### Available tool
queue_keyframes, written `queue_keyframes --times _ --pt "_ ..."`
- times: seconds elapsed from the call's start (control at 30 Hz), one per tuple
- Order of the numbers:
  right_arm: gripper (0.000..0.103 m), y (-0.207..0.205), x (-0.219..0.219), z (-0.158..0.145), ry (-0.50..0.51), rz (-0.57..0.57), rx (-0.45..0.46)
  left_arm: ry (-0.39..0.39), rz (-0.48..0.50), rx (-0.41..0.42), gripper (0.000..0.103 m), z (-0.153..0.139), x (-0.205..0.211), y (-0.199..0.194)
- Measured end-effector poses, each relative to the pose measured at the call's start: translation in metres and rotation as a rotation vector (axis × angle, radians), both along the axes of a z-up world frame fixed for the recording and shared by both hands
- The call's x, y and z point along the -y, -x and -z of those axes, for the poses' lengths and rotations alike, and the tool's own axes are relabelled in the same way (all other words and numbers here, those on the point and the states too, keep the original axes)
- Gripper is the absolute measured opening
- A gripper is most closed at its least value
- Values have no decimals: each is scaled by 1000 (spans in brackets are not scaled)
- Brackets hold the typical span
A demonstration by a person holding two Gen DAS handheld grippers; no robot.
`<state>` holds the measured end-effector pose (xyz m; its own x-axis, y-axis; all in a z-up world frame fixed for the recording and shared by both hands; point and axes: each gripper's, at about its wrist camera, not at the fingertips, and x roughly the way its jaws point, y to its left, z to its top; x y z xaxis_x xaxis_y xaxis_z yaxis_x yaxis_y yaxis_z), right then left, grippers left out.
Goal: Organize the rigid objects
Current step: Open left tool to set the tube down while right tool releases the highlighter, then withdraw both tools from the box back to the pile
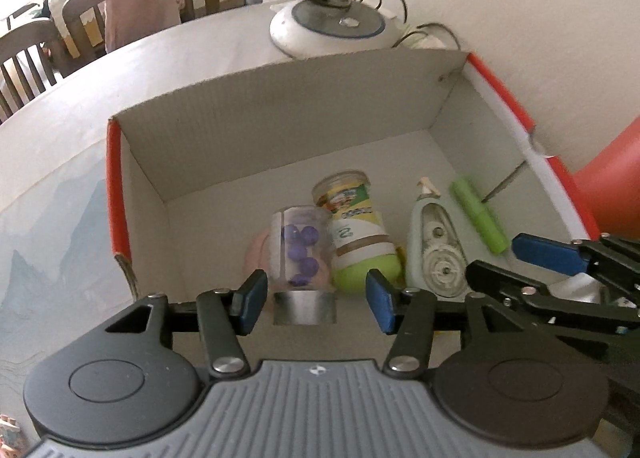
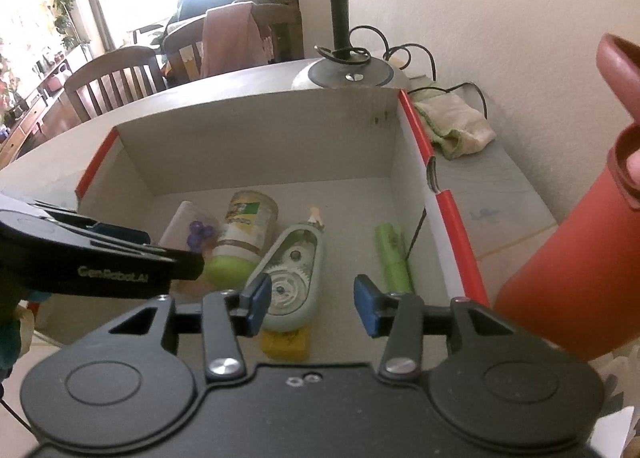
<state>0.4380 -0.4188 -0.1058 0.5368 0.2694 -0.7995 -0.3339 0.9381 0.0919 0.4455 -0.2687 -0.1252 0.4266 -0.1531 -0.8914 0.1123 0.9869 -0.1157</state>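
Observation:
An open white cardboard box with red edges (image 1: 280,118) (image 2: 260,138) holds the items. My left gripper (image 1: 316,304) is open over the box floor. A clear jar of purple beads (image 1: 298,246) (image 2: 192,230) lies between its blue pads, its metal lid nearest me, with gaps on both sides. Beside it lie a green-capped bottle (image 1: 356,230) (image 2: 244,234), a pale green correction tape dispenser (image 1: 436,246) (image 2: 292,270) and a green highlighter (image 1: 480,214) (image 2: 394,258). My right gripper (image 2: 312,304) is open just above the dispenser's near end. A yellow block (image 2: 286,344) lies under it.
A lamp base with coiled cable (image 1: 332,26) (image 2: 348,76) stands behind the box. A tall red bottle (image 2: 560,278) (image 1: 612,178) stands right of it, a crumpled cloth (image 2: 456,122) by the wall. Wooden chairs (image 2: 116,74) are beyond the table's far edge.

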Motion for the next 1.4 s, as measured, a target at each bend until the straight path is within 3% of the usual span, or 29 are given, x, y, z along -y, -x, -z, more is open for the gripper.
queue_keyframes --times 0.2,0.63,0.73,0.87,1.4 --pt "51 14 -5 -17 -27 -11 23 27 -7 55 60 -19 -11 20" --pt "63 62 -47 -54 -66 -89 94 76 -53 162 61 -62 -62 76" --pt "64 75 -61 -61 -73 -104 108 83 -65 187 69 -70 -77 95" --pt "68 93 -81 -65 -76 -128 119 99 -91 208 70 -78 -102 119" --pt "82 159 -166 -65 -128 -228 122 141 -207 251 82 -82 -210 207"
